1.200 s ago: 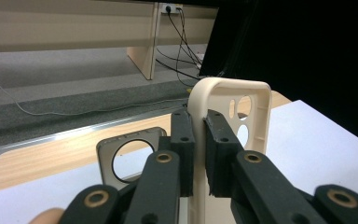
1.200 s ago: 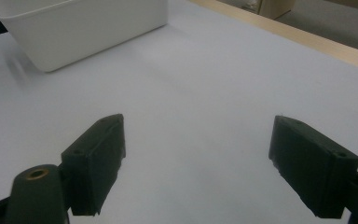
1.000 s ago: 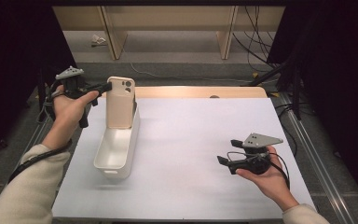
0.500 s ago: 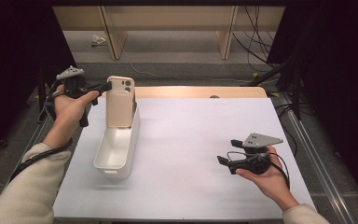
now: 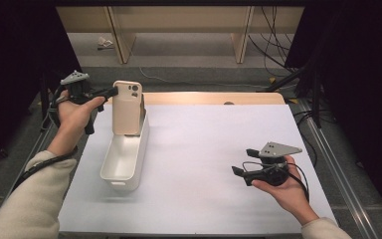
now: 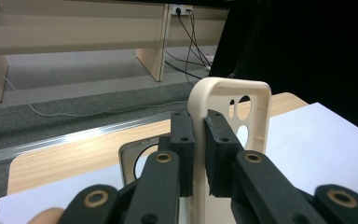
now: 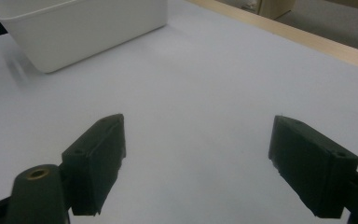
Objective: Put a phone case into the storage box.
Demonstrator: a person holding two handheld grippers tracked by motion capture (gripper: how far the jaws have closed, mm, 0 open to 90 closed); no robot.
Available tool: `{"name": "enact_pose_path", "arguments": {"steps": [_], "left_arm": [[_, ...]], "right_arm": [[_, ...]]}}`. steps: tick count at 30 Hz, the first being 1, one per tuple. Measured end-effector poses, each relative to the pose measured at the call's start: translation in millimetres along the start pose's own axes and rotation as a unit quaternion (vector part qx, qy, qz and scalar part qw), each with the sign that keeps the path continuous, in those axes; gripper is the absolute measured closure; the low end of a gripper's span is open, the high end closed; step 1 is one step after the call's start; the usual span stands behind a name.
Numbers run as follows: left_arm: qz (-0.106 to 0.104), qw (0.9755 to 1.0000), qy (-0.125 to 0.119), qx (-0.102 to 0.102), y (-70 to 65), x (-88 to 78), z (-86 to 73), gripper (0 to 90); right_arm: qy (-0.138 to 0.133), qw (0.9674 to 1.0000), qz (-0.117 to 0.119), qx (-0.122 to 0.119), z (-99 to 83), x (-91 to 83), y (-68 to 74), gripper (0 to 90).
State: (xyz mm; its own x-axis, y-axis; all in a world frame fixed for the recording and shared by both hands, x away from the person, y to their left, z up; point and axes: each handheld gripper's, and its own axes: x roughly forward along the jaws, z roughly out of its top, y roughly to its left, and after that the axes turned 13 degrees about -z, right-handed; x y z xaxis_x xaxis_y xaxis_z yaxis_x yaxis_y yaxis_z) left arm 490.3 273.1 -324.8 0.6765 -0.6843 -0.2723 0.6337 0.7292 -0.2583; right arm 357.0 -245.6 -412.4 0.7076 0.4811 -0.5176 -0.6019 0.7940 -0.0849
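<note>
Left tool (image 6: 198,154) view reveals jaws clamped on the beige phone case's (image 6: 228,100) rim; right tool (image 7: 200,163) gapes apart

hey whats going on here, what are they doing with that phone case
A person works at a table with a gripper in each hand. The left gripper is shut on the rim of a beige phone case, holding it upright at the far end of a white bin. In the left gripper view a second case shows just behind the held one. The right gripper hangs open over the white table cover, off to the side and holding nothing.
</note>
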Motion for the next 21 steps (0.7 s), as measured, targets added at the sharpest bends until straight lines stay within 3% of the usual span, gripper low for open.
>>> {"name": "enact_pose_path", "arguments": {"steps": [21], "left_arm": [[0.010,0.9999,-0.002,-0.006,6.4,10.2,-2.9,82.8]], "right_arm": [[-0.001,1.0000,0.001,0.001,0.1,-0.1,-0.1,19.7]]}}
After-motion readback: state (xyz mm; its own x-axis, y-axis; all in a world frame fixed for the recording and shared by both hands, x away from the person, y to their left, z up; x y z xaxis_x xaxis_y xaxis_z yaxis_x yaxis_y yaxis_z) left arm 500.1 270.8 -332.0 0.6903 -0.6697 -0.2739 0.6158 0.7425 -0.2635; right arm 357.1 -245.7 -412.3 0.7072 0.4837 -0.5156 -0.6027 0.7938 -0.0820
